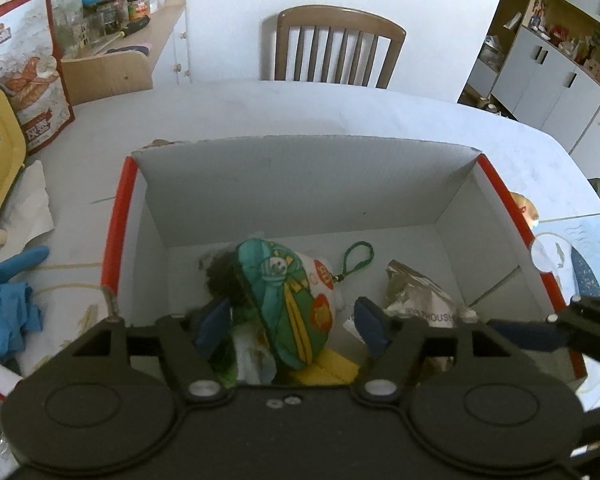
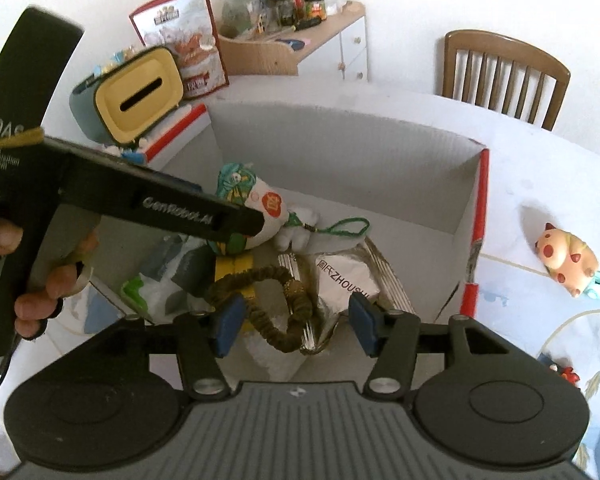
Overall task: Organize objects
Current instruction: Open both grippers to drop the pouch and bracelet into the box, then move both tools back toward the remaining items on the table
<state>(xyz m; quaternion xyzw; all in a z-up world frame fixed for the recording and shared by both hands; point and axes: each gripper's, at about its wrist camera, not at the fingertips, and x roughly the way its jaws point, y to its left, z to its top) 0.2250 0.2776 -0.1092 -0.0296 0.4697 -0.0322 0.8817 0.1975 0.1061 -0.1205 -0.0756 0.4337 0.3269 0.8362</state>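
Left gripper (image 1: 290, 322) wide apart over the box (image 1: 300, 176), straddling a green plush toy (image 1: 288, 300) without clear contact. Right gripper (image 2: 294, 322) also wide, empty, above a dark hair band (image 2: 276, 304) and silver packet (image 2: 348, 280) inside. Piglet figure (image 2: 568, 260) outside on the table (image 2: 540, 168).
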